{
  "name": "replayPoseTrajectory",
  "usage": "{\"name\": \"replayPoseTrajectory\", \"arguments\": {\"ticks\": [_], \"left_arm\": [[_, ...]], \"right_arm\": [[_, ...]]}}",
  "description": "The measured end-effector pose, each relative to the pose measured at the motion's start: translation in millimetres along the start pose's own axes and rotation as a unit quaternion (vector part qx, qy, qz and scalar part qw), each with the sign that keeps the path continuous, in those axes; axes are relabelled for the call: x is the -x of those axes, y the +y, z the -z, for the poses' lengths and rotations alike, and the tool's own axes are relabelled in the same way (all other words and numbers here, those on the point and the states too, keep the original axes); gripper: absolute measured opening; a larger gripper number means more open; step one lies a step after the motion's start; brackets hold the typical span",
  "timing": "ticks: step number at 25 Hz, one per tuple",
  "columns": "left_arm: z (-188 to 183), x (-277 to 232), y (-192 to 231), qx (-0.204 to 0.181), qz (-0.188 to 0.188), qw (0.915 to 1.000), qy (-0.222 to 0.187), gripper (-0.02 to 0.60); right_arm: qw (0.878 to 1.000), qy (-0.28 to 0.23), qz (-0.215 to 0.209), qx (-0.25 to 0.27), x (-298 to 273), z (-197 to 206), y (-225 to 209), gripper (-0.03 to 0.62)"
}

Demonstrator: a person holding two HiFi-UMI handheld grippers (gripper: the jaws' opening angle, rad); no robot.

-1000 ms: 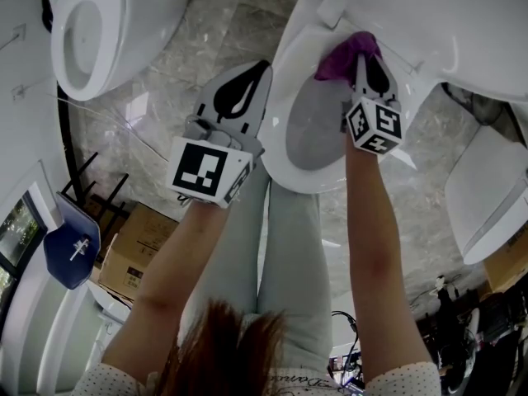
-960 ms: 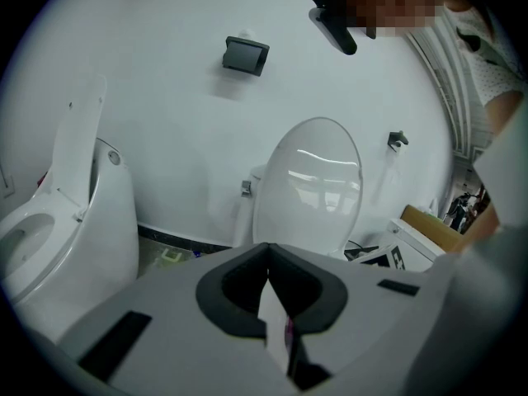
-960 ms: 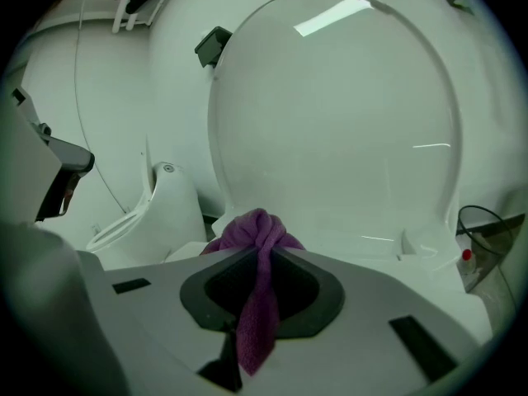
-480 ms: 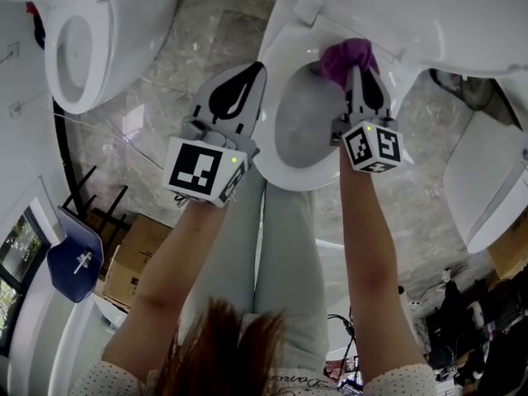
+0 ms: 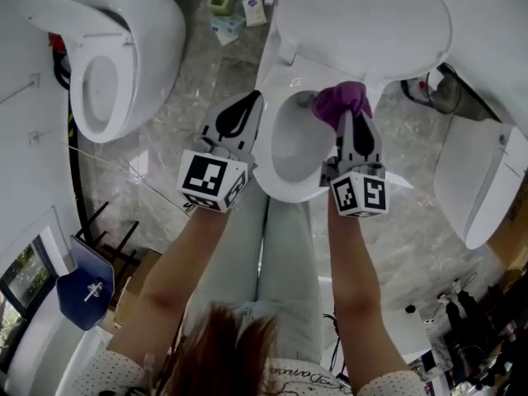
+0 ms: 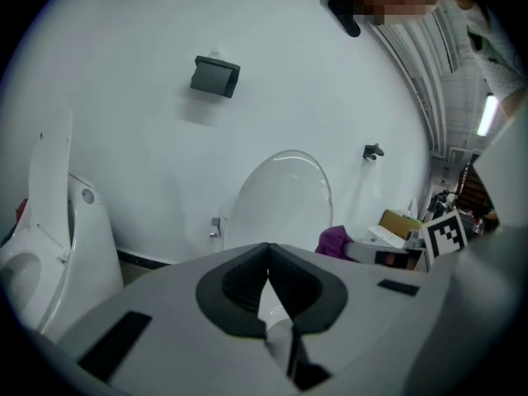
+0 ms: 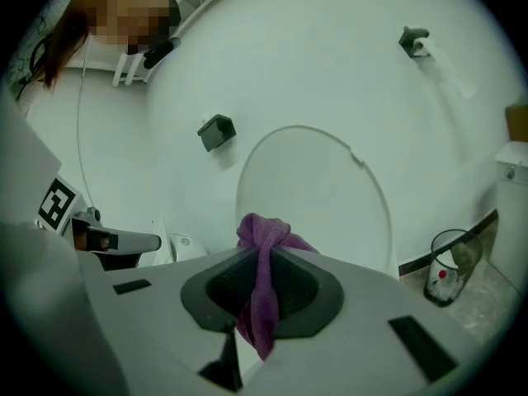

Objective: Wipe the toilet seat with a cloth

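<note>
**Grippers shifted down the frame, cloth at the back of the seat**

Since 1 s ago, both grippers have been carried lower in the head view, and more of the raised lid [image 5: 363,15] has been brought into sight at the top.

The right gripper [image 5: 345,115] is seen just right of centre. Its jaws are closed tight on the purple cloth [image 5: 342,101], which is bunched at the tips. In the right gripper view the cloth [image 7: 262,242] is pinched between the jaws of the right gripper [image 7: 264,262], with a tail hanging down the gap. The cloth is pressed to the back edge of the white seat [image 5: 262,159], just below the lid.

The left gripper [image 5: 252,101] is held at the seat's left edge, left of centre. In the left gripper view its jaws [image 6: 267,258] are met at the tips with nothing between them.

A 2nd toilet [image 5: 124,48] is seen at upper left on the marbled floor [image 5: 206,73]. A clear bin [image 5: 441,89] is set at the right of the lid.
</note>
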State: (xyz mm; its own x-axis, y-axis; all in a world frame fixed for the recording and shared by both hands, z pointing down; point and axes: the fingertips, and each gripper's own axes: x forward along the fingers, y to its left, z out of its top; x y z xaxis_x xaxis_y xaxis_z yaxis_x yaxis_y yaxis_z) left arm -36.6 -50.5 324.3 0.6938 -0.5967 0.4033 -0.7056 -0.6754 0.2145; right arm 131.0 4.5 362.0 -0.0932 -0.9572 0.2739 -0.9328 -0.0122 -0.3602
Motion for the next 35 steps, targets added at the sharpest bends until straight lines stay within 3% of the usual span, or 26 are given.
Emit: {"name": "replayPoseTrajectory", "arguments": {"ticks": [7, 12, 18, 25, 35], "left_arm": [[-91.2, 36.3, -19.4, -0.045, 0.019, 0.9985, -0.024, 0.005], [-140.5, 65.3, -40.0, -0.063, 0.033, 0.9966, -0.042, 0.005], [-185.0, 104.7, -67.6, -0.065, 0.044, 0.9946, -0.068, 0.005], [-225.7, 135.8, -85.8, -0.073, 0.060, 0.9907, -0.098, 0.005], [-258.9, 175.5, -110.1, -0.086, 0.081, 0.9846, -0.128, 0.005]], "right_arm": [[0.997, -0.045, 0.007, 0.067, 41.8, -109.6, 48.4, 0.058], [0.991, -0.065, 0.013, 0.116, 69.3, -161.4, 79.7, 0.058], [0.989, -0.094, 0.027, 0.110, 106.1, -208.3, 105.9, 0.058], [0.982, -0.121, 0.032, 0.140, 133.6, -255.2, 137.7, 0.058], [0.976, -0.150, 0.031, 0.155, 168.0, -293.1, 167.0, 0.060]]}}
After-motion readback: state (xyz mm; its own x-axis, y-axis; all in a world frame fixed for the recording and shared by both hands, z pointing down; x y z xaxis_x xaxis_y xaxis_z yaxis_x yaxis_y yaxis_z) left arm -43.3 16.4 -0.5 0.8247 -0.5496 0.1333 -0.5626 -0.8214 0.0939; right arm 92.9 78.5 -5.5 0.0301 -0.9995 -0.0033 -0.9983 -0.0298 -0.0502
